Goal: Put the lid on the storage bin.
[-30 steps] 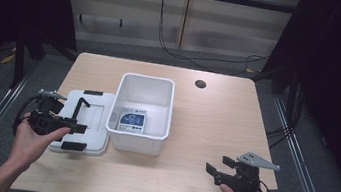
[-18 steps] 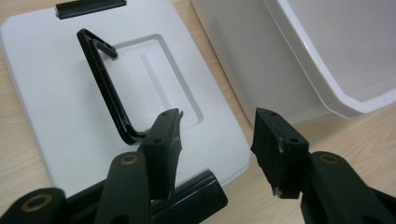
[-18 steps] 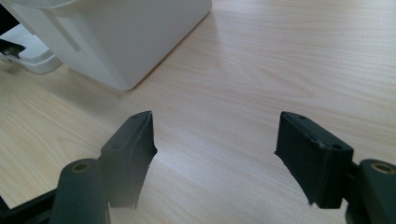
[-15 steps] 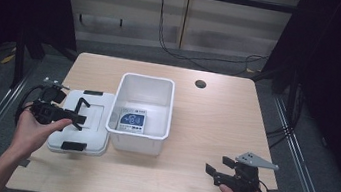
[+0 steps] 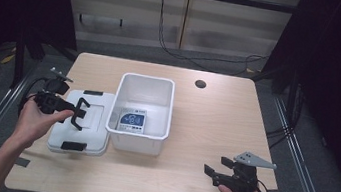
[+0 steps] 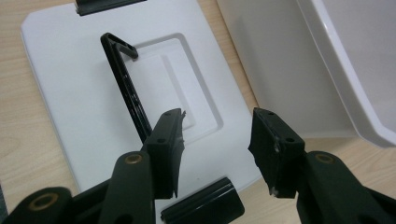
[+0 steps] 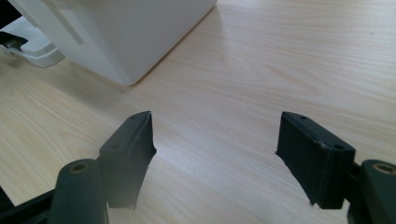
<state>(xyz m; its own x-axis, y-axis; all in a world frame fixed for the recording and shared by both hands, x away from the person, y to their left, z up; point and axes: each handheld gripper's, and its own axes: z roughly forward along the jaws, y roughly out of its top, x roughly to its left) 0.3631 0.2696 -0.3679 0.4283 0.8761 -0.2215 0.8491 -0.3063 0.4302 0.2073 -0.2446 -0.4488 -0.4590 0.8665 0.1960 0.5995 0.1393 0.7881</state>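
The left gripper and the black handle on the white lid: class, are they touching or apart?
Cannot tell. In the left gripper view the black handle runs behind a jaw of the left gripper, which hides any contact above the white lid.

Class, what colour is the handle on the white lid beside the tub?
Black; the handle shows best in the left gripper view, raised above the lid.

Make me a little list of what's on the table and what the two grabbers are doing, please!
table: light wood
bin: white, open, middle of the table
in the bin: a blue and white packet
lid: white, flat on the table left of the bin, black handle raised
left gripper: above the lid, jaws apart, nothing between them
right gripper: low over bare wood, jaws wide, holding nothing
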